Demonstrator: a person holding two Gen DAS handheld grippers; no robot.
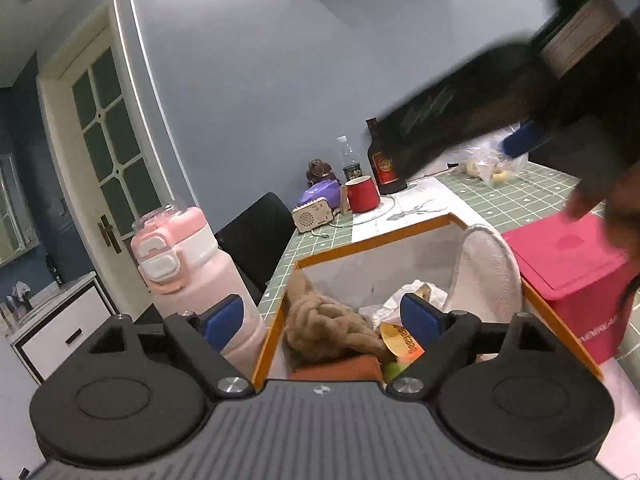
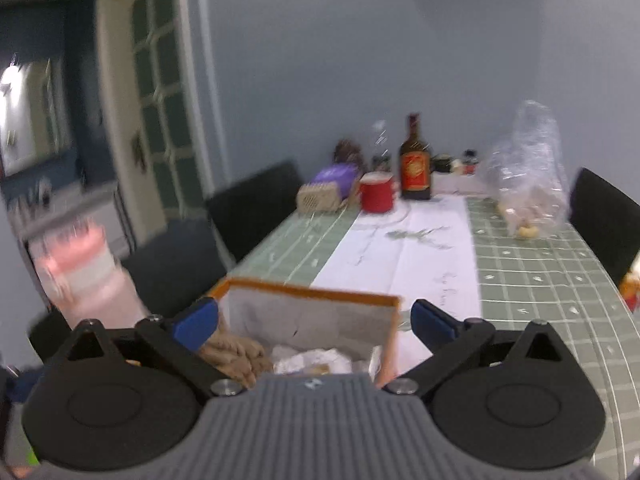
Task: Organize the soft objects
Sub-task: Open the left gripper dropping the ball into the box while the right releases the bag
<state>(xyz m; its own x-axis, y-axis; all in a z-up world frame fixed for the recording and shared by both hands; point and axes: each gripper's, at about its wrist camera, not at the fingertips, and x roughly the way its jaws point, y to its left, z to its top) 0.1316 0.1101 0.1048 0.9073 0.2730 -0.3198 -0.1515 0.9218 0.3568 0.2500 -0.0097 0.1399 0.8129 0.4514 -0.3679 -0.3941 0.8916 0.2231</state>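
left wrist view: my left gripper (image 1: 322, 318) hangs with its blue pads spread wide and nothing between them, just over the near end of an orange-rimmed bin (image 1: 384, 240) on the tabletop (image 1: 532, 196). inside the bin lie a tan braided knit (image 1: 324, 326), crumpled white paper (image 1: 394, 304), an orange packet (image 1: 400, 344) and a white cloth (image 1: 488, 268) draped against its right wall. a pink bottle (image 1: 188, 276) stands just left of the bin and a pink box (image 1: 576, 272) just right of it. my right gripper (image 1: 516, 140) shows as a dark blur up at the right, above the tabletop.

right wrist view, blurred: my right gripper (image 2: 316, 320) is also released, pads well apart and holding nothing, above the same bin (image 2: 308, 292), with the knit (image 2: 236, 354) and paper (image 2: 316, 360) below it. at the far end of the tabletop stand a red mug (image 2: 376, 196), a dark bottle (image 2: 416, 168), a small beige radio (image 2: 320, 196) and a clear plastic bag (image 2: 528, 168).
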